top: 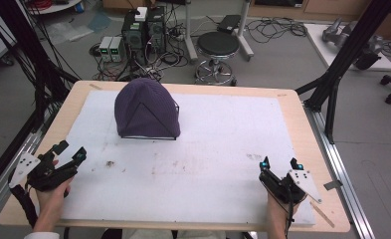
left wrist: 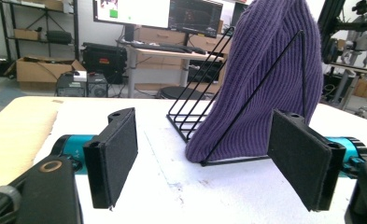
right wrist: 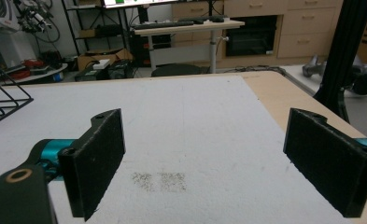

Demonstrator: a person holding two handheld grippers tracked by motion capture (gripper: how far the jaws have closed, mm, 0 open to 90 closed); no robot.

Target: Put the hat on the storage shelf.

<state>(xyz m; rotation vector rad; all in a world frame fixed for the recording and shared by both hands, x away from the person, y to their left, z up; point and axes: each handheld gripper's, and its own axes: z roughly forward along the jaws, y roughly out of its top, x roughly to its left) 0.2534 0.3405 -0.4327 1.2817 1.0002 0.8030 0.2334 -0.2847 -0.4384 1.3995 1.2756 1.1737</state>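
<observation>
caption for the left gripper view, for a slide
Open left tool faces a purple knit beanie draped over a black wire rack on the white mat.

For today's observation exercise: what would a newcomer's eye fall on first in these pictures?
First, the purple ribbed knit beanie draped over a black wire rack, standing toward the far left of the white foam mat. Next, the two open black grippers at the near edge: the left gripper and the right gripper, both holding nothing.
</observation>
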